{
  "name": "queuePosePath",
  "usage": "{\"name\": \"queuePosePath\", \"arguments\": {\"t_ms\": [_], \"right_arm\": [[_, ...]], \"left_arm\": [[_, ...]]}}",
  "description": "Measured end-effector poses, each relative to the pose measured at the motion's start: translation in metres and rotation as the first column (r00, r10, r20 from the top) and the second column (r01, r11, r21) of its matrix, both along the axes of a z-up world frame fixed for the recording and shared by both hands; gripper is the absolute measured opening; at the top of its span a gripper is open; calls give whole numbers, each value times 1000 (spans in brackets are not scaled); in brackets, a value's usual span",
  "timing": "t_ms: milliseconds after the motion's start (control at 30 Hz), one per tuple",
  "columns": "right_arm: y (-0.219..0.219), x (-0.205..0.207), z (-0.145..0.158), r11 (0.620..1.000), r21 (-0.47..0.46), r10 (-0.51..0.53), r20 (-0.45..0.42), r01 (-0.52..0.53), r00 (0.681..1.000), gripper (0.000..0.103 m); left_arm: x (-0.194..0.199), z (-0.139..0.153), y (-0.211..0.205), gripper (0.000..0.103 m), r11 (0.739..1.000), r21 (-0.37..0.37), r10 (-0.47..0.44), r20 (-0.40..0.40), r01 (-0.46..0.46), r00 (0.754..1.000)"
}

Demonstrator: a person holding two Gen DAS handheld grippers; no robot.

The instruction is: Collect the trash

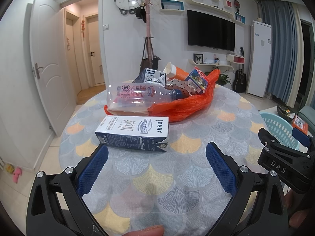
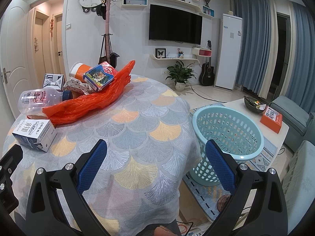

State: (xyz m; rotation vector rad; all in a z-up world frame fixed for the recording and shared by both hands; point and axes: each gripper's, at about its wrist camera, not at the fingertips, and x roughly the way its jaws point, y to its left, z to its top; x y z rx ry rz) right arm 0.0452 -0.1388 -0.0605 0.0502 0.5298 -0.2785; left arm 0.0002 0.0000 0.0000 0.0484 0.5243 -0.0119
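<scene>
A milk carton [image 1: 133, 132] lies on its side on the round table, just ahead of my open, empty left gripper [image 1: 156, 165]; it also shows in the right wrist view [image 2: 34, 134]. Behind it, a clear plastic bottle [image 1: 137, 97], a second carton [image 1: 150, 75], an orange cup [image 1: 175, 71] and a colourful box [image 1: 197, 80] rest on an orange plastic bag [image 1: 189, 104]. My right gripper [image 2: 156, 164] is open and empty over the table's right edge, near a light blue basket [image 2: 228, 137] on the floor.
The table wears a fan-patterned cloth [image 2: 137, 122]. A low white table [image 2: 256, 116] with an orange box [image 2: 272, 119] and a bowl stands right of the basket. Sofa seats lie at the far right. A coat rack [image 1: 148, 29] stands behind the table.
</scene>
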Motion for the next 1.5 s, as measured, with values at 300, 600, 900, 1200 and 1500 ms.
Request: {"name": "queuePosePath", "arguments": {"t_ms": [300,600,900,1200,1500], "right_arm": [[0,-1,0,1000,0,1,0,-1,1000,95],[0,-1,-1,1000,-1,2,1,-2,1000,95],[1,0,-2,1000,4,8,4,-8,1000,95],[4,12,-2,998,33,49,2,-49,999,95],[7,20,-10,996,36,80,-2,-79,997,95]], "left_arm": [[0,-3,-1,96,1000,0,0,0,0,1000],[-1,-5,-1,96,1000,1,2,-2,-2,1000],[-1,-9,4,96,1000,15,10,-12,-10,1000],[11,-14,17,96,999,27,25,-22,-24,999],[46,-3,35,96,996,10,92,-37,-91,995]]}}
